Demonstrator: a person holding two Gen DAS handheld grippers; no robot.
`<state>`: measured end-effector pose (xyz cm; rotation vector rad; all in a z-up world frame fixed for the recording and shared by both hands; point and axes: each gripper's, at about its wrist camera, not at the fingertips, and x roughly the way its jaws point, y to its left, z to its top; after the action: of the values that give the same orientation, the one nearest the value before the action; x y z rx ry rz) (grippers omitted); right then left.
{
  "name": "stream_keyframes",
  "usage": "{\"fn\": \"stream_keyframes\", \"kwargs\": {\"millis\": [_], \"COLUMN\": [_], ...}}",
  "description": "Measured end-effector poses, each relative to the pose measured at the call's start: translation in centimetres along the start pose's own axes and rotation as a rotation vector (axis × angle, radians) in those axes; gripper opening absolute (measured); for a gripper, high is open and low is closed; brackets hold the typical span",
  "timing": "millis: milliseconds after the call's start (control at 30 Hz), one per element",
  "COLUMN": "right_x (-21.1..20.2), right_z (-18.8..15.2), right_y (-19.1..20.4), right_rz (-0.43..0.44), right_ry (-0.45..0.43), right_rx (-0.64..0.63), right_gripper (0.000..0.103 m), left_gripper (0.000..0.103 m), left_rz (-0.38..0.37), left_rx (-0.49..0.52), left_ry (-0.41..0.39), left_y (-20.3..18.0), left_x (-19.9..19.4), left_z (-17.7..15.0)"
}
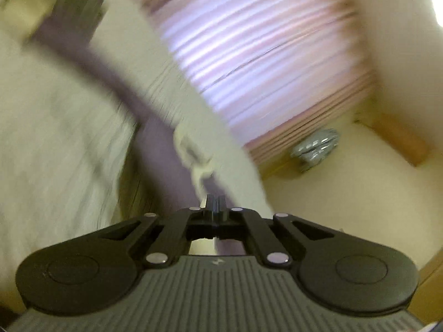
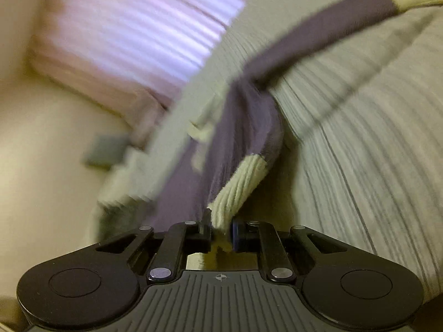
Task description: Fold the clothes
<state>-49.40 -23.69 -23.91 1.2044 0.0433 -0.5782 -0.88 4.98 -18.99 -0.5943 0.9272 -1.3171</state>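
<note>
Both views are blurred, so details are limited. The left gripper (image 1: 213,202) is clenched, jaws pressed together on a thin edge of the sweater (image 1: 155,127), a purple and cream knit. The right gripper (image 2: 220,221) grasps the sweater at a cream ribbed cuff (image 2: 238,188), w/ a small gap between the jaws filled by the thick knit. The sweater is lifted and hangs between the two grippers, above the bed (image 2: 360,138), which has a grey-white ribbed cover. Its far part seems to trail toward the cover; I cannot tell if it touches.

To do this step well, I think: keep both grips firm, hold the two at equal height, pull apart a little so the cloth gets flat, then lay it on the middle of the bed, not near the edge. Move slower, bc a thin grip like the left one can slip.

Count: 1 sweater, 2 cream cuffs visible in right view, 2 grippers, 1 bed. Also 1 pink curtain (image 1: 263,55) behind, and 1 shiny grey thing (image 1: 315,146) on the floor, not clear what.
</note>
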Motion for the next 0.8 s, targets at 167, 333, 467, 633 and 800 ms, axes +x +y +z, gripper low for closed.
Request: {"fn": "stream_keyframes", "kwargs": {"millis": [167, 333, 467, 633, 800], "right_x": [-1.3, -1.8, -1.5, -0.3, 0.6], "right_z": [-0.5, -1.3, 0.0, 0.3, 0.7], "right_y": [-3.3, -1.9, -0.9, -2.6, -3.5], "right_rz": [-0.328, -0.316, -0.288, -0.239, -0.202], "right_ry": [0.069, 0.026, -0.012, 0.003, -0.001], "right_rx": [0.027, -0.092, -0.149, -0.063, -0.04], "right_gripper": [0.01, 0.073, 0.079, 0.078, 0.078], "left_gripper": [0.0, 0.041, 0.042, 0.041, 0.041], "left_rz": [0.188, 0.175, 0.163, 0.069, -0.002], "left_rx": [0.018, -0.014, -0.031, -0.237, -0.171], "left_ry": [0.12, 0.218, 0.263, 0.201, 0.187], "left_y": [2.6, 4.1, 5.4, 8.4, 8.1], "left_x": [0.6, 3.9, 6.8, 8.7, 11.2], "left_z": [-2.0, -6.6, -8.2, -7.8, -6.2]}}
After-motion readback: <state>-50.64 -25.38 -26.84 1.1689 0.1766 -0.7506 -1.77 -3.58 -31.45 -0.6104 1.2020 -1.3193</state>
